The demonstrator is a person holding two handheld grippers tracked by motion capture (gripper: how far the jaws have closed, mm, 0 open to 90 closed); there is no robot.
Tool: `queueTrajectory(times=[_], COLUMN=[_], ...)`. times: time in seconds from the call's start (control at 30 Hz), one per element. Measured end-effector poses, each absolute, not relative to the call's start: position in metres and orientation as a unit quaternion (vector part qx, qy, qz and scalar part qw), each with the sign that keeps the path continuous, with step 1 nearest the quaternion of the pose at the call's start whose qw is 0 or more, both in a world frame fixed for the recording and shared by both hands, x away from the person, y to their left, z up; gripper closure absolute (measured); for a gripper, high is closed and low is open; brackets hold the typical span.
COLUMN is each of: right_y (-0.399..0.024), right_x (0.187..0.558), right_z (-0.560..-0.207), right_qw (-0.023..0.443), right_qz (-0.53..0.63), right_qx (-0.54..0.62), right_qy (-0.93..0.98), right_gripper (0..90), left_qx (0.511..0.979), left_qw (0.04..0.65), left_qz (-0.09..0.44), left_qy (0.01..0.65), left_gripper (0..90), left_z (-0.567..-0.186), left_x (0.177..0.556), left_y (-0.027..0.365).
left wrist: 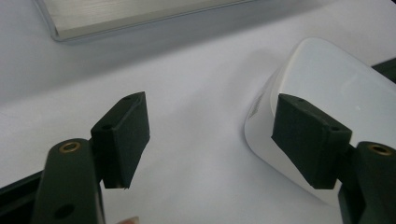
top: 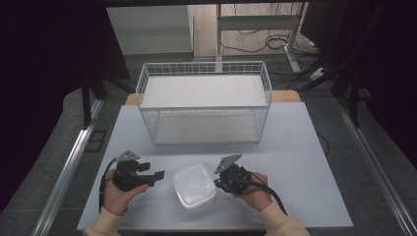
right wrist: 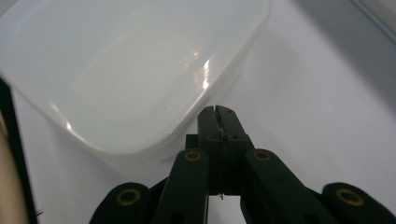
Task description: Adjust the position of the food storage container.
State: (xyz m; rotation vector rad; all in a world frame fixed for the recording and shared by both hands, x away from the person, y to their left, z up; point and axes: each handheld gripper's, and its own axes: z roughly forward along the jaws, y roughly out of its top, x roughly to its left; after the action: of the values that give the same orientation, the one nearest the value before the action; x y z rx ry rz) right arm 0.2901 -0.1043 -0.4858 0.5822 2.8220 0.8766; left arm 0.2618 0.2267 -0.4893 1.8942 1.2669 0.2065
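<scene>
A lidded container (top: 194,188) sits on the table (top: 295,147) before a wire basket (top: 204,101), between both hand-held grippers.

A white translucent plastic container (top: 194,188) with rounded corners lies flat on the pale counter (top: 295,147), near its front edge, in front of a white wire basket (top: 204,101).
</scene>
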Motion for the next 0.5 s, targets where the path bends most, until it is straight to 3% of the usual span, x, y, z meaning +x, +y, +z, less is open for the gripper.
queueTrajectory(times=[0.5], right_y=[-0.101], right_x=[0.258], right_z=[-0.489], right_qw=[0.025], right_qz=[0.309], right_qx=[0.173], right_qy=[0.935], right_gripper=[89.9], left_qx=[0.752], left_qw=[0.416], left_qz=[0.083], left_qy=[0.505], left_gripper=[26.6], left_z=[-0.489], left_x=[0.261], left_y=[0.228])
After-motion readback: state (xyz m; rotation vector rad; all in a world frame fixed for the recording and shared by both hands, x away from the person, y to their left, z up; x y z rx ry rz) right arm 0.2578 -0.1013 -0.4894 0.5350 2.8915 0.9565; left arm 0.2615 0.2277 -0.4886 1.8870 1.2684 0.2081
